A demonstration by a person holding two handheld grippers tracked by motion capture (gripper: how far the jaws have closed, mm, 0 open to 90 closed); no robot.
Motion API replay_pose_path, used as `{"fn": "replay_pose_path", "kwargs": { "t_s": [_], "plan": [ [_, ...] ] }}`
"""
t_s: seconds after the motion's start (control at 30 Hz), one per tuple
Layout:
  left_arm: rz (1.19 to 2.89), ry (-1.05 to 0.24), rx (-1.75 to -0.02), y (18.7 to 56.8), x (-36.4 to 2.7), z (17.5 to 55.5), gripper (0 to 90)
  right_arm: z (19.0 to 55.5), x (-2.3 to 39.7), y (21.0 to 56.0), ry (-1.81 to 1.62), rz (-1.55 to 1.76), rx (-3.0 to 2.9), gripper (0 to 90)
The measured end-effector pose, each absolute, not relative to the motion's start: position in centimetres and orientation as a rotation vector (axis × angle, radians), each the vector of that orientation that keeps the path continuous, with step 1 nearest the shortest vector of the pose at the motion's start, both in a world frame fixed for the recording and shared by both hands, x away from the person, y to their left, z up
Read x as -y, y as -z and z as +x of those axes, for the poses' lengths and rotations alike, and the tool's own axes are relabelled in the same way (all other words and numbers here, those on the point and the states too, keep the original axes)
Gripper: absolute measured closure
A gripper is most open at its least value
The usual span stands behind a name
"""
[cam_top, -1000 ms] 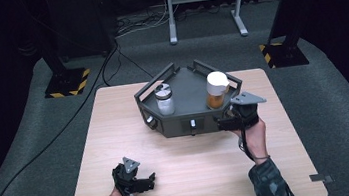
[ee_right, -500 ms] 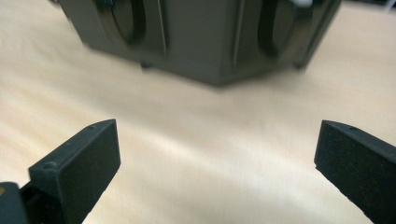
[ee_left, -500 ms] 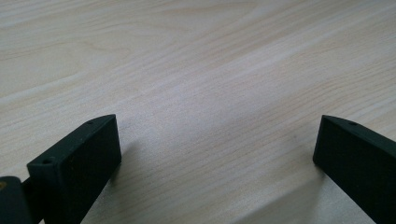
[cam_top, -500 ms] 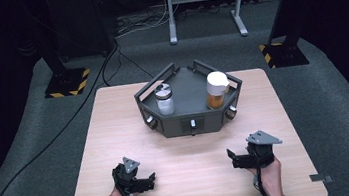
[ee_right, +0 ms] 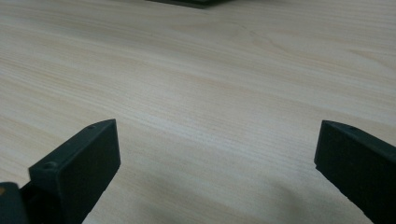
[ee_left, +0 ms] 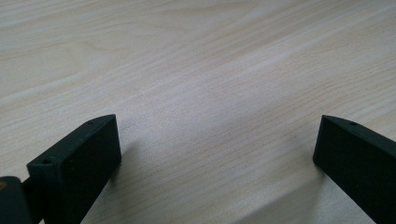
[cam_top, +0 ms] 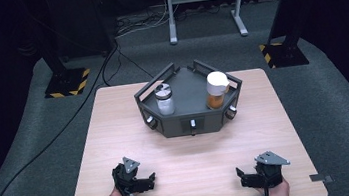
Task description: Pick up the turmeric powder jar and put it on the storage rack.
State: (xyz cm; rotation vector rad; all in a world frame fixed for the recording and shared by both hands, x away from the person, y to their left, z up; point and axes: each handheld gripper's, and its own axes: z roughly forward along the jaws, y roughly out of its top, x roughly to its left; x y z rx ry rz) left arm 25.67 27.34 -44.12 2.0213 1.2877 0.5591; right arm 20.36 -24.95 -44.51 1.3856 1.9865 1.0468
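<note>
A dark grey angular tray [cam_top: 192, 118] stands at the back middle of the wooden table [cam_top: 190, 161]. In it stand a clear jar with a dark lid [cam_top: 165, 100] on the left and an orange bottle with a white cap [cam_top: 217, 90] on the right. My left gripper [cam_top: 150, 177] rests open near the table's front left, held by a hand. My right gripper [cam_top: 241, 178] rests open near the front right. In the left gripper view the gripper [ee_left: 217, 149] has only bare wood between its jaws. The right gripper view shows the same for its gripper [ee_right: 217, 149].
The tray's dark edge [ee_right: 191, 2] shows at the top of the right gripper view. Beyond the table lie a grey floor mat, black cables [cam_top: 108, 71], a metal stand [cam_top: 204, 3] and two posts on yellow-and-black striped bases [cam_top: 67, 83].
My right gripper has drawn back from beside the orange bottle at the tray to the table's front right. The left gripper has stayed in place.
</note>
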Motion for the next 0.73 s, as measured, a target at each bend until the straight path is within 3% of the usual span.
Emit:
{"fn": "replay_pose_path", "kwargs": {
  "t_s": [0.73],
  "plan": [
    [2.023,-0.560,-1.288,44.11,-27.33,25.66,0.6,20.71,25.74,44.75,-1.079,1.431,-1.994,0.0]
  ]
}}
